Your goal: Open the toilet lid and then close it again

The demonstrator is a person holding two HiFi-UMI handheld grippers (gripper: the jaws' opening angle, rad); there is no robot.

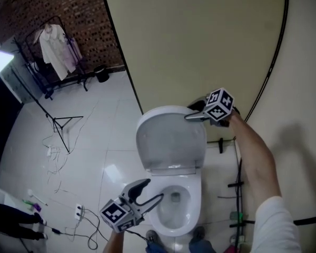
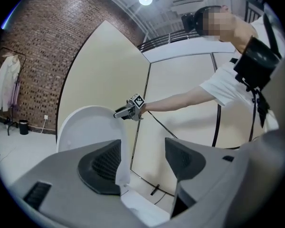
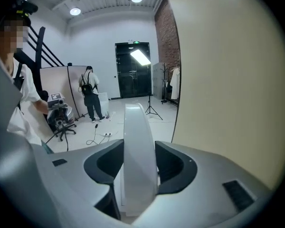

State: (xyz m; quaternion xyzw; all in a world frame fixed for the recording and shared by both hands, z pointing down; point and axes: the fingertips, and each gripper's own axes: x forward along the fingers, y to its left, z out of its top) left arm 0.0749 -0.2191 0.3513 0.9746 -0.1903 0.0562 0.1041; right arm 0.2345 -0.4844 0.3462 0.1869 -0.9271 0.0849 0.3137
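Toilet lid (image 1: pixel 171 141) standing upright behind bowl (image 1: pixel 194 207); right gripper (image 1: pixel 187 113) clamped on lid's top edge, pads on either face; left gripper (image 1: pixel 154 190) spread wide, empty, near bowl's front-left rim.

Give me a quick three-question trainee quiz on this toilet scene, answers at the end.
1. True or false: the toilet lid stands raised.
2. Fill in: the left gripper has its jaws ____, with nothing held between them.
3. Which gripper is clamped on the lid's top edge? A) left gripper B) right gripper

Key: 1 true; 2 open; 3 B.
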